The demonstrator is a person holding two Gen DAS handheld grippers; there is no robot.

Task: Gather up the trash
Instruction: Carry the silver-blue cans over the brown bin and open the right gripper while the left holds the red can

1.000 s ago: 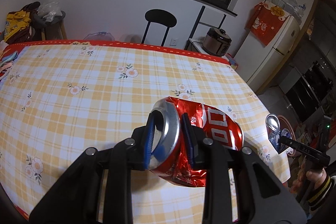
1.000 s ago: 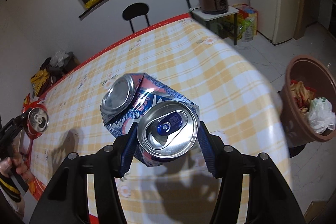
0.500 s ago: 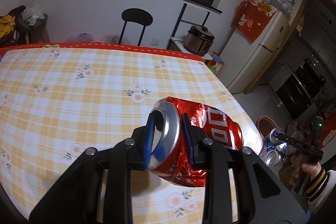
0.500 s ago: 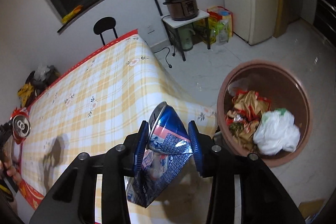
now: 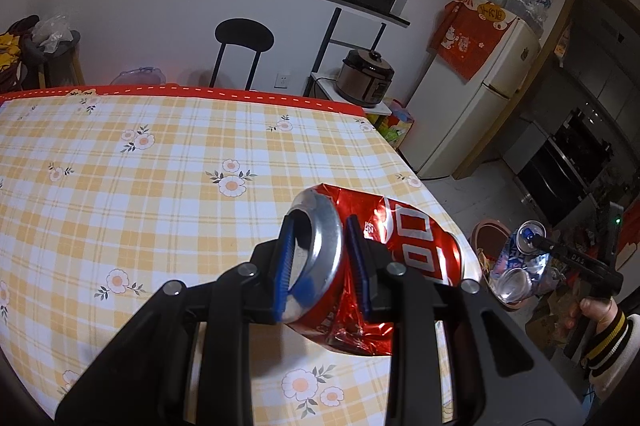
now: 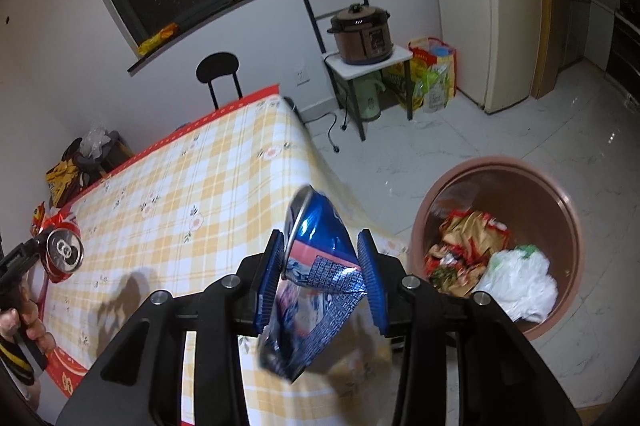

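My left gripper is shut on a crushed red can and holds it above the checked tablecloth. My right gripper is shut on a crushed blue can and holds it off the table's corner, left of a brown trash bin on the floor. The bin holds wrappers and a white bag. The red can also shows at the far left of the right wrist view. The blue can and the bin show at the right of the left wrist view.
A black chair stands behind the table. A rice cooker sits on a small stand, with bags beside it and a fridge to the right. The floor is white tile.
My right gripper has swung further right, off the table edge, and the bin is nearer and larger. The blue can has tilted in the jaws. My left gripper has moved right along the table.
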